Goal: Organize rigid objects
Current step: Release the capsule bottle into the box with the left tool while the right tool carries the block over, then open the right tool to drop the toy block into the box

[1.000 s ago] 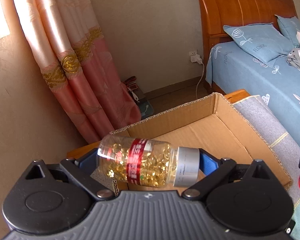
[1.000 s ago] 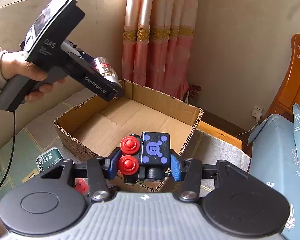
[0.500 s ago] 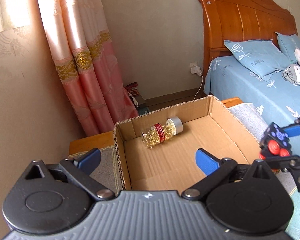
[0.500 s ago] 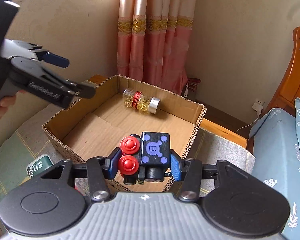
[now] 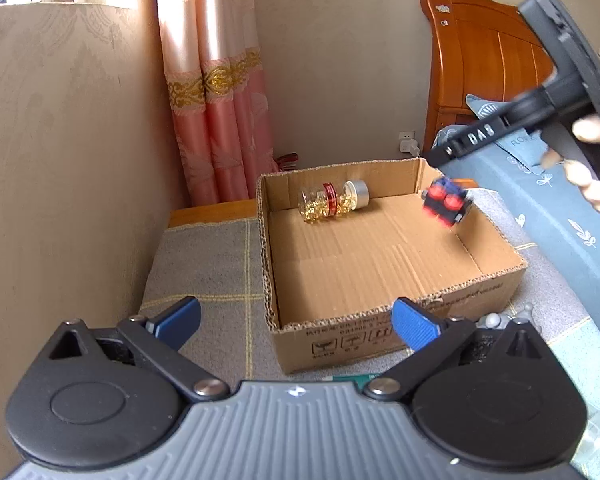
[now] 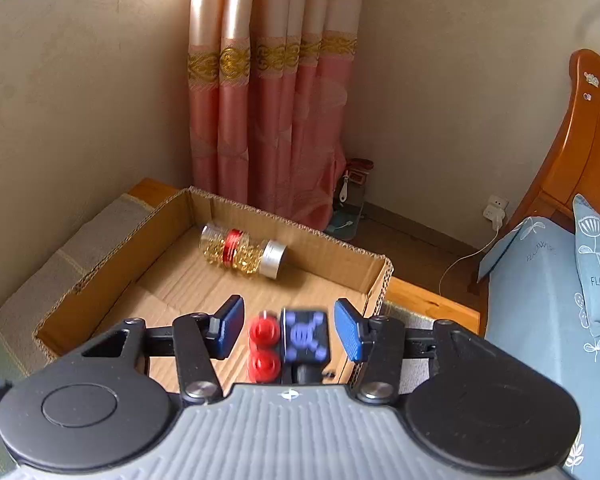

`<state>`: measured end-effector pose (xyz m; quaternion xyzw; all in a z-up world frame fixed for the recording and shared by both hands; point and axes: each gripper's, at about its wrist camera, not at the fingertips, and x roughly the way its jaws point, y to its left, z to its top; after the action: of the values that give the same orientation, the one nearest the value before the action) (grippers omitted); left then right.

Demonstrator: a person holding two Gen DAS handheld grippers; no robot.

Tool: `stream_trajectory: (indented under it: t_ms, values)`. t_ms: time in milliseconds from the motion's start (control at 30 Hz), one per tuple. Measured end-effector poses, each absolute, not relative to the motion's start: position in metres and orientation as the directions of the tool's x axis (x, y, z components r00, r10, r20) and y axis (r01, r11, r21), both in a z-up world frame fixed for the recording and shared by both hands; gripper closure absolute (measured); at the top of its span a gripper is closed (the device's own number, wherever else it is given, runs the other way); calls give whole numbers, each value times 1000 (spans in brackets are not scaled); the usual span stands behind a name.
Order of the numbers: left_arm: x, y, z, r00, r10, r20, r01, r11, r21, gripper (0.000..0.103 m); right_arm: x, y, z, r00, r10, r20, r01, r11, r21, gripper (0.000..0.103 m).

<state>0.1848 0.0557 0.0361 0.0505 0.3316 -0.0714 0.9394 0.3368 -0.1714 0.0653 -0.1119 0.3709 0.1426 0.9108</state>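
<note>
The right tongs (image 6: 290, 328) had just been opening, pads clear of the blurred toy (image 6: 288, 340) between them, above the box (image 6: 340, 256). The left tongs (image 5: 296, 322) stood spread wide and empty before the box, a bottle (image 5: 334, 200) lying at its far wall.

The bottle (image 6: 242, 255) lies in the box (image 6: 374, 276), against its far wall.

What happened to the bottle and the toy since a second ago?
The left gripper dropped the clear bottle of golden capsules into the cardboard box and pulled back. The right gripper opened, releasing the black-and-blue block with red buttons over the box. Box stayed put.
</note>
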Motion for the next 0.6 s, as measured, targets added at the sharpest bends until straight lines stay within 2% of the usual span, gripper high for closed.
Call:
stream_trajectory:
  t_ms: [67,200,367,600]
  values:
    - [177,58,31,762,-112,-638,173,984,33,2,344,-169,69,708,155,-689,-313,943,-110,22]
    - [169,60,23,746,-129,-653,194,981,28,2,346,-163,66,709,112,-696,-306,939,-161,21]
    - [165,59,22,744,-147,-652,215,976,26,2,332,-166,65,701,95,-706,-280,948,-150,4]
    - [151,58,24,742,-185,-645,241,970,-1,1,300,-171,61,682,66,-728,-237,962,-135,1]
